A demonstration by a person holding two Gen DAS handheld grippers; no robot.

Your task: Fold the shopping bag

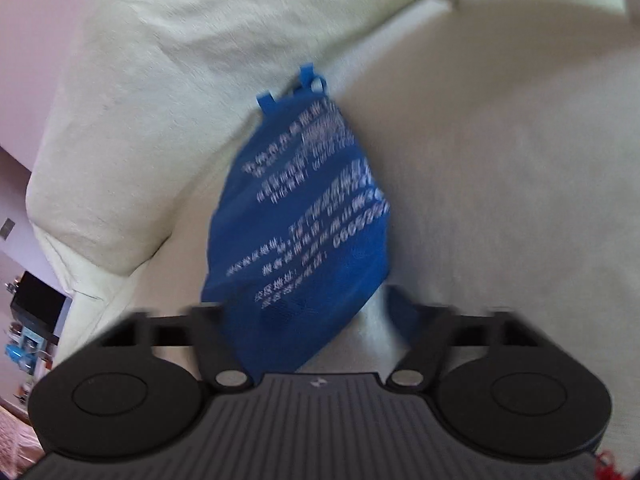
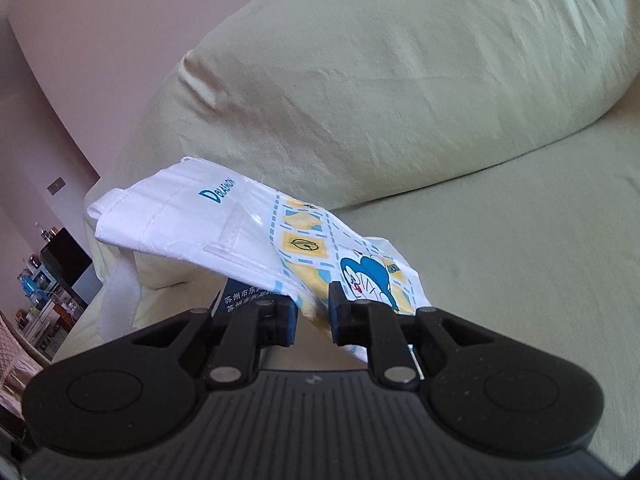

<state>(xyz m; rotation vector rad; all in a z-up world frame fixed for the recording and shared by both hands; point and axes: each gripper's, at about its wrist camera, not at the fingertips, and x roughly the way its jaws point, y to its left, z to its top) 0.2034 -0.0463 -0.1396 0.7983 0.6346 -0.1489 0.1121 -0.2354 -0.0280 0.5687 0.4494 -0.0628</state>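
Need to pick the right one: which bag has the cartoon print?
The white bag, between the right gripper's open fingers, with a blue cartoon cat. The blue bag carries only white text.

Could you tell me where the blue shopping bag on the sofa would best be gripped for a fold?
Probably at a near bottom corner of the blue shopping bag, coming in low from the near side. It lies fairly flat on the sofa seat with its handles at the far end; the left gripper already straddles the near edge, jaws wide.
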